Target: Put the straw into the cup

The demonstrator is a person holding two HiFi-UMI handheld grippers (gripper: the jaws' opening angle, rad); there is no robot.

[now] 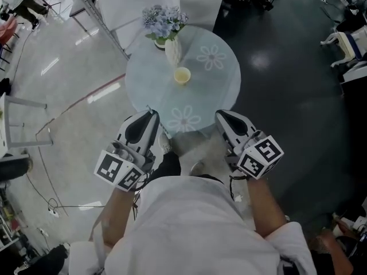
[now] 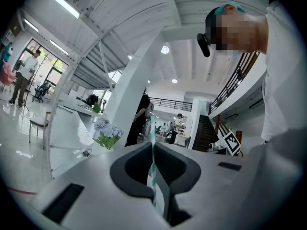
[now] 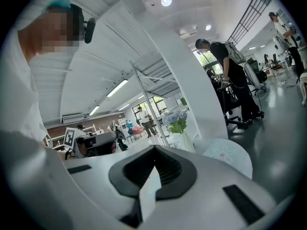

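Observation:
A small yellow cup (image 1: 182, 75) stands near the middle of the round glass table (image 1: 221, 90). My left gripper (image 1: 152, 114) hovers at the table's near edge, left of the cup and short of it. In the left gripper view its jaws are shut on a thin teal-and-white striped straw (image 2: 153, 150), which stands upright between the pads. My right gripper (image 1: 220, 114) is level with the left one at the near right edge; its jaws meet at the tips with nothing held. Neither gripper view shows the cup.
A white vase with pale blue flowers (image 1: 167, 28) stands at the table's far side, just behind the cup. White flower prints (image 1: 211, 57) mark the glass. The floor is light tile on the left and dark on the right. People stand far off in the room.

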